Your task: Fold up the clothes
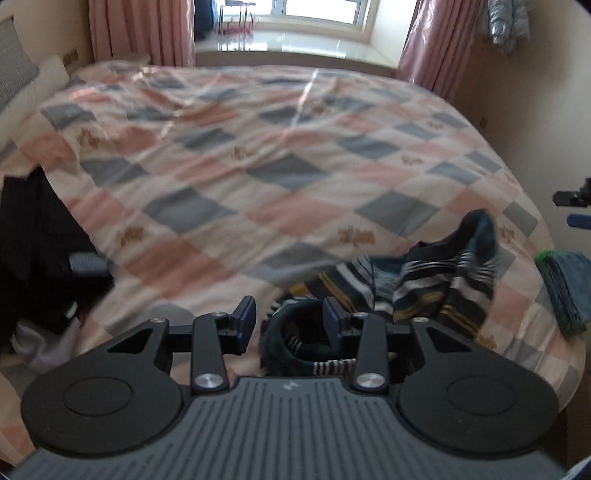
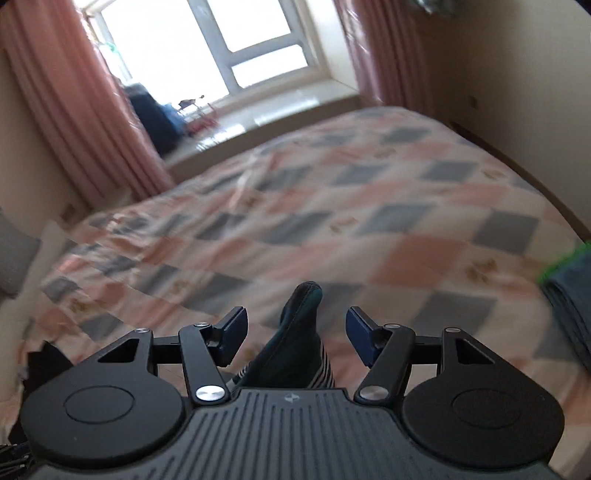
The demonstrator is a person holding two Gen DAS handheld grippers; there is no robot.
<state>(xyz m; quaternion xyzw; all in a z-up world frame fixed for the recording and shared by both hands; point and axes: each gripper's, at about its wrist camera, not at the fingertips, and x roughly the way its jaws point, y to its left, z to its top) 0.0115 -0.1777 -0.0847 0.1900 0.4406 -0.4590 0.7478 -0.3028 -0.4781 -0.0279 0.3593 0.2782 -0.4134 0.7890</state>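
Nearest in the left wrist view, the left gripper (image 1: 290, 325) has its jaws parted, and a rolled dark cuff of the striped garment (image 1: 439, 295) sits in the gap between them. The left pad is clear of the cloth; the right pad lies close against it, and whether it presses cannot be told. The garment, dark with white and yellow stripes, lies crumpled on the near edge of the checked quilt (image 1: 229, 177), spreading to the right of the gripper with one peak sticking up.

In the right wrist view, the right gripper (image 2: 296, 334) stands with its jaws wide apart. A dark teal point of the striped garment (image 2: 295, 354) rises between them, touching neither pad, with striped cloth showing low against the gripper body.

To the right of the garment, near the quilt's right edge, lies a folded blue cloth (image 1: 565, 288) with a green edge; the same cloth shows blurred at the right of the other view (image 2: 569, 295). To the left of the garment, at the quilt's left edge, a black heap of clothing (image 1: 40, 251) hangs over the side.

Beyond the garment the pink, grey and white quilt (image 2: 369, 221) stretches away, rumpled. Past its far edge are a pale window ledge (image 1: 295, 51), pink curtains (image 1: 140, 29) on either side, and a bright window (image 2: 207, 40).
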